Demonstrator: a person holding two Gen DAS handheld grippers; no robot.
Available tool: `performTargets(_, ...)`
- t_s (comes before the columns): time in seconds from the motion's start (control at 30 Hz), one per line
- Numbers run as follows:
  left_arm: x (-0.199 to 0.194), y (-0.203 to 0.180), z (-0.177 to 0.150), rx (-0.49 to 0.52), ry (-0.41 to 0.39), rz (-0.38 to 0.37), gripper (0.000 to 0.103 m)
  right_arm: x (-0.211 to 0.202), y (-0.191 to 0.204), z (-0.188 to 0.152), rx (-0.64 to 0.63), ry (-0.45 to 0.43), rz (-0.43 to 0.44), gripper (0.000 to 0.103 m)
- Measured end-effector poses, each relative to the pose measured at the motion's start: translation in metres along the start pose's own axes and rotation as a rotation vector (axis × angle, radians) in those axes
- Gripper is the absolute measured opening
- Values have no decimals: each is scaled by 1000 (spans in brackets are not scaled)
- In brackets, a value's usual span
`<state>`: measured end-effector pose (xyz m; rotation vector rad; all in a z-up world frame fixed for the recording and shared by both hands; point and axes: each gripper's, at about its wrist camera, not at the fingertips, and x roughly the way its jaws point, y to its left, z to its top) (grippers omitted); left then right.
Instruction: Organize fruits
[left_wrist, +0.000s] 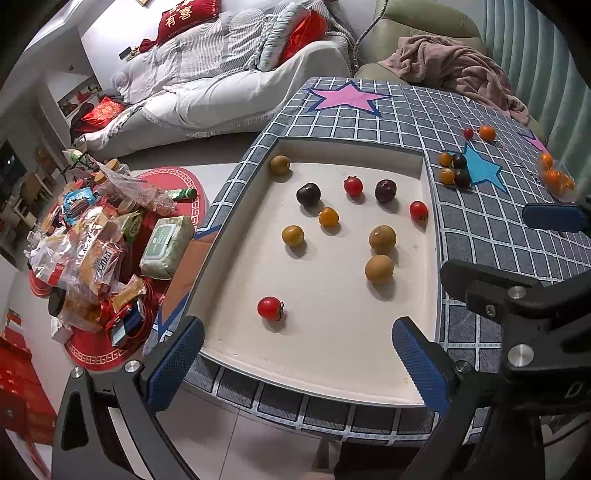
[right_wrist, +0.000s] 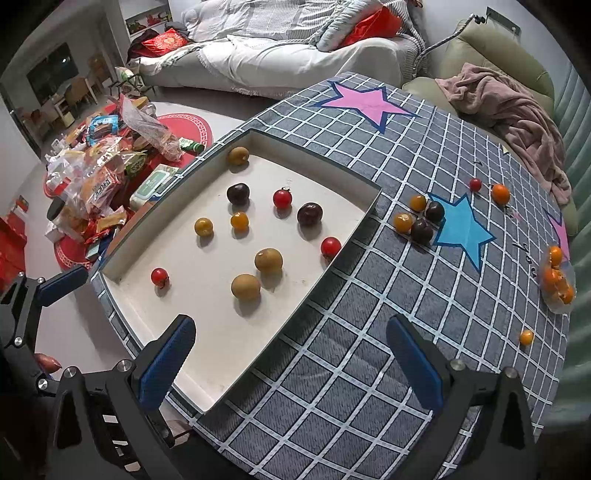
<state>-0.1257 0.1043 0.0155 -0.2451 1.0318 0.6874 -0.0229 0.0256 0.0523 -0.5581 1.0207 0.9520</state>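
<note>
Both your hand-held grippers, left and right, hang agape and empty; next, reach for a tomato in the tray.

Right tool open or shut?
Open: right tool has its blue pads spread wide, nothing between them, above the grey checked tablecloth.

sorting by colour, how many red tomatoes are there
4: three in the white tray, near-left, centre-back, right wall; one on the checked cloth beyond the blue star. None looks hidden.
</note>
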Motion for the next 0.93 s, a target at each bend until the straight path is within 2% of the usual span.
performTargets(0.7, 5, 1, 0, -11, 15, -11, 102, 5, 2, 0, -3, 4, 11, 103)
performTargets(0.93, 3, 1, 0, -18, -11, -29, 102, 6, 3, 0, -3, 5, 15, 103)
